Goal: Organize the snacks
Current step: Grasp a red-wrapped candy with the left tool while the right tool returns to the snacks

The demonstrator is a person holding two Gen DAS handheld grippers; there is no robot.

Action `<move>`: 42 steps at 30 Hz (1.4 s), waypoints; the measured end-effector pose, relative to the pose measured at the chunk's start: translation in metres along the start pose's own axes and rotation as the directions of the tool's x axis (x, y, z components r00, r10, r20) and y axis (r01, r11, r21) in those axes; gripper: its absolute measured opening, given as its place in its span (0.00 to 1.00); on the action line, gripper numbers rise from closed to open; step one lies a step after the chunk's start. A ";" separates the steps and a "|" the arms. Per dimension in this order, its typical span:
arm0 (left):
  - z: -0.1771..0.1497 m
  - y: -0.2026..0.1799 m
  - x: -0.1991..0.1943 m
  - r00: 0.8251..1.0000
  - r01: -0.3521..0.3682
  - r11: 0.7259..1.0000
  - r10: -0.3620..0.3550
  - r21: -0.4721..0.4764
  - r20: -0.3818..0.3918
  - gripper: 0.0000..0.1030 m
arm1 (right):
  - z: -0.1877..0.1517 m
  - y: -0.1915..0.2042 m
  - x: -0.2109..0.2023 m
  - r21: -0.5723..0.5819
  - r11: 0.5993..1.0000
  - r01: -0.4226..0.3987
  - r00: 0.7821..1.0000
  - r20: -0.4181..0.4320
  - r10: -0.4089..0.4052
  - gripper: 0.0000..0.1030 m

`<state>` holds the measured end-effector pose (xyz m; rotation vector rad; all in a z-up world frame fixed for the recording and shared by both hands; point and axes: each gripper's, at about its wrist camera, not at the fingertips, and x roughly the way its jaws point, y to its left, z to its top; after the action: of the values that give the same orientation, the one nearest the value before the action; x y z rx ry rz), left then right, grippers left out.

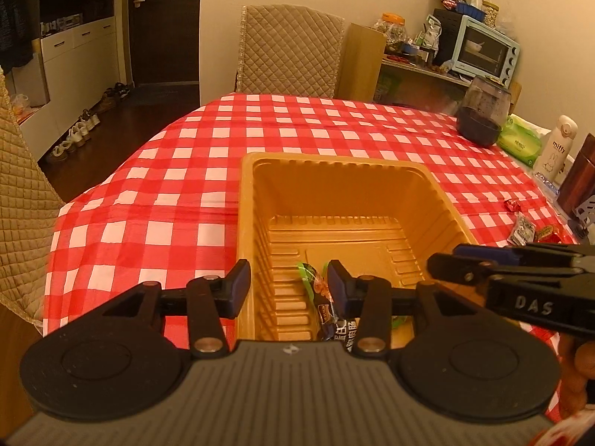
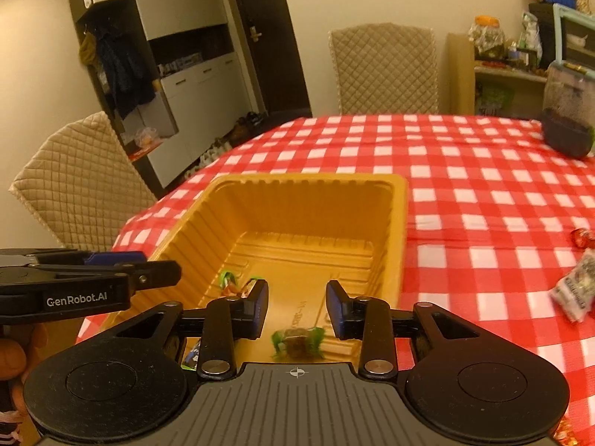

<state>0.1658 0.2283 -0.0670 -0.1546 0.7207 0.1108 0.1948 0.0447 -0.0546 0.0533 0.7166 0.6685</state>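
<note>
Releasing snacks into the tray (image 1: 336, 171) appears to be the step in hand. Both grippers hang over its near end, pointing down into it.

Left gripper (image 1: 288, 284): jaws part-open, nothing pressed between the pads; a green-ended packet (image 1: 314, 282) lies on the tray floor just inside the right-hand jaw, apart from the pads as far as can be judged.

Right gripper (image 2: 296, 306): jaws narrowly parted, empty; a green-fringed sweet (image 2: 297, 343) lies below and between them (blurred, possibly dropping).

Advice: keep each gripper inside the rim until its piece settles, then lift straight up so no wrapper catches a pad.

Count: one tray; at least three pieces in it, more possibly hidden under the grippers. Beyond the right jaw, on the cloth (image 2: 465, 193): one red sweet (image 2: 582, 237), one grey packet (image 2: 574, 291).
</note>
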 end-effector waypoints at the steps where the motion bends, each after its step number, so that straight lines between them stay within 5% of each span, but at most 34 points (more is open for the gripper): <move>1: 0.000 0.000 -0.002 1.000 0.002 1.000 -0.002 -0.004 0.005 0.40 | 0.000 -0.001 -0.004 0.000 1.000 0.006 1.000 0.007 -0.006 0.34; 14: 0.004 -0.020 -0.047 0.998 0.019 0.999 -0.016 -0.043 0.066 0.47 | -0.008 -0.017 -0.092 0.034 0.992 0.118 0.989 0.079 -0.121 0.37; 20: -0.004 -0.048 -0.079 0.996 0.020 0.999 -0.017 -0.036 0.084 0.53 | -0.017 -0.033 -0.154 0.093 0.979 0.181 0.977 0.098 -0.190 0.47; 24: -0.010 -0.069 -0.101 0.995 0.032 0.999 -0.030 -0.025 0.095 0.55 | -0.022 -0.044 -0.195 0.128 0.966 0.224 0.964 0.118 -0.239 0.51; 28: -0.021 -0.093 -0.119 0.994 0.038 0.999 -0.037 -0.011 0.100 0.67 | -0.027 -0.056 -0.232 0.144 0.950 0.276 0.945 0.137 -0.296 0.53; 42: -0.051 -0.191 -0.126 0.986 0.162 0.982 -0.166 0.093 0.034 0.73 | -0.075 -0.118 -0.317 0.283 0.869 0.405 0.884 0.121 -0.451 0.61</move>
<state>0.0678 0.0252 -0.0015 -0.1244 0.6678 -0.0757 0.0359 -0.2469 0.0444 0.1805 0.6027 0.1367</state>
